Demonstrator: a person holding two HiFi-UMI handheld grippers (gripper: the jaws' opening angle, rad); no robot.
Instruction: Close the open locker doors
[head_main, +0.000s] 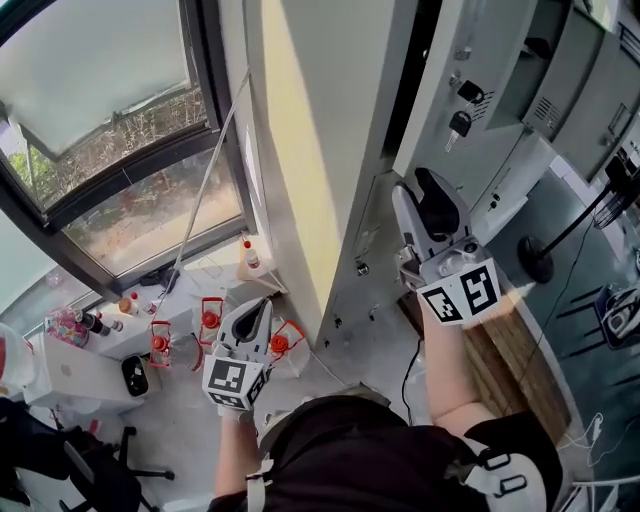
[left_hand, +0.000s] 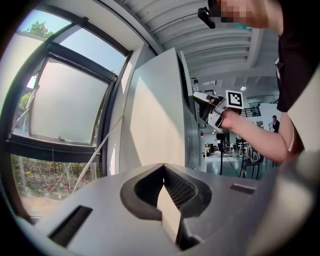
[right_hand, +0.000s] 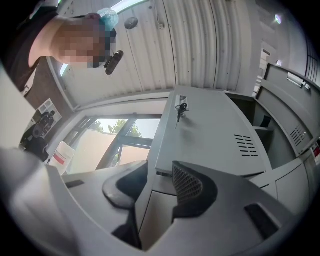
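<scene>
A bank of grey lockers (head_main: 380, 270) runs up the middle of the head view, its cream side panel (head_main: 300, 150) facing the window. My right gripper (head_main: 416, 185) is raised against a grey locker door (right_hand: 200, 135) that has a key (right_hand: 180, 107) in its lock and vent slits. Its jaws stand open, and the door's lower edge lies in line between them (right_hand: 159, 172); whether a pad touches it I cannot tell. Further right, other doors (right_hand: 295, 100) hang open over dark compartments. My left gripper (head_main: 255, 308) is low beside the side panel, level, shut and empty (left_hand: 163, 167).
A large window (head_main: 130, 130) fills the left. Below it on the floor stand red-capped bottles (head_main: 210, 320) and a white box (head_main: 70, 370). To the right are a black round stand base (head_main: 535, 260) with a pole and a wooden surface (head_main: 510, 350).
</scene>
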